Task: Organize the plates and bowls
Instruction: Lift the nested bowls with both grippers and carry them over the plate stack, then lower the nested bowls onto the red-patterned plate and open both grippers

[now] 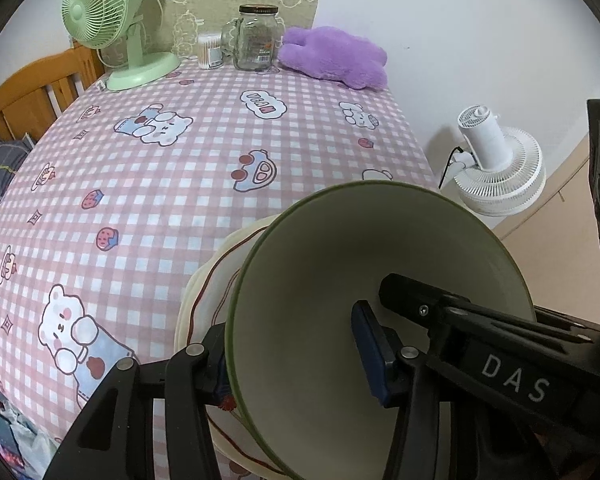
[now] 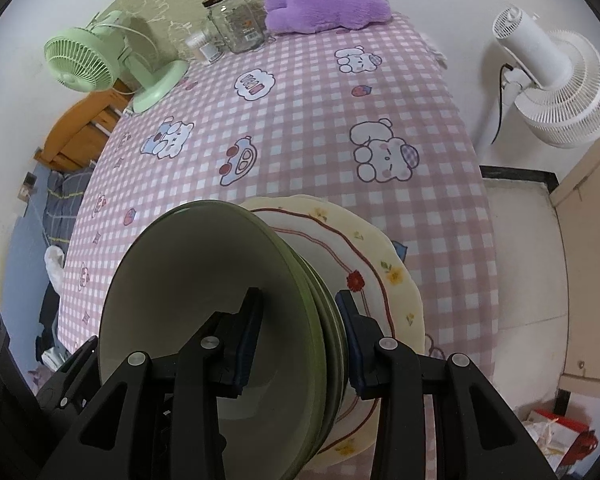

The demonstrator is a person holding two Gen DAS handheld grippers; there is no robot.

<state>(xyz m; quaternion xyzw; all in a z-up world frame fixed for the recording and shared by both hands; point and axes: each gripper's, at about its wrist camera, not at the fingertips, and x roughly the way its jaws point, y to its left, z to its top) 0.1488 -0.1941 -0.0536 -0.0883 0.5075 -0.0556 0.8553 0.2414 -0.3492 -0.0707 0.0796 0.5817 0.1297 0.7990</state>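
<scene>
A stack of green bowls [image 2: 204, 292] with pale insides stands on cream floral plates [image 2: 384, 264] near the table's front edge. My right gripper [image 2: 298, 344] is shut on the rims of the green bowls, one finger inside the top bowl, one outside. My left gripper [image 1: 292, 356] is shut on the bowl wall [image 1: 340, 264] from the other side, one pad inside, one outside. The cream plates with a red line [image 1: 204, 292] show under the bowl in the left wrist view.
The table has a pink checked cloth [image 1: 180, 168]. At its far end stand a green desk fan [image 1: 112, 20], a glass jar [image 1: 256, 40], a cotton swab box [image 1: 210, 52] and a purple plush [image 1: 336, 56]. A white floor fan [image 2: 556, 84] stands right of the table.
</scene>
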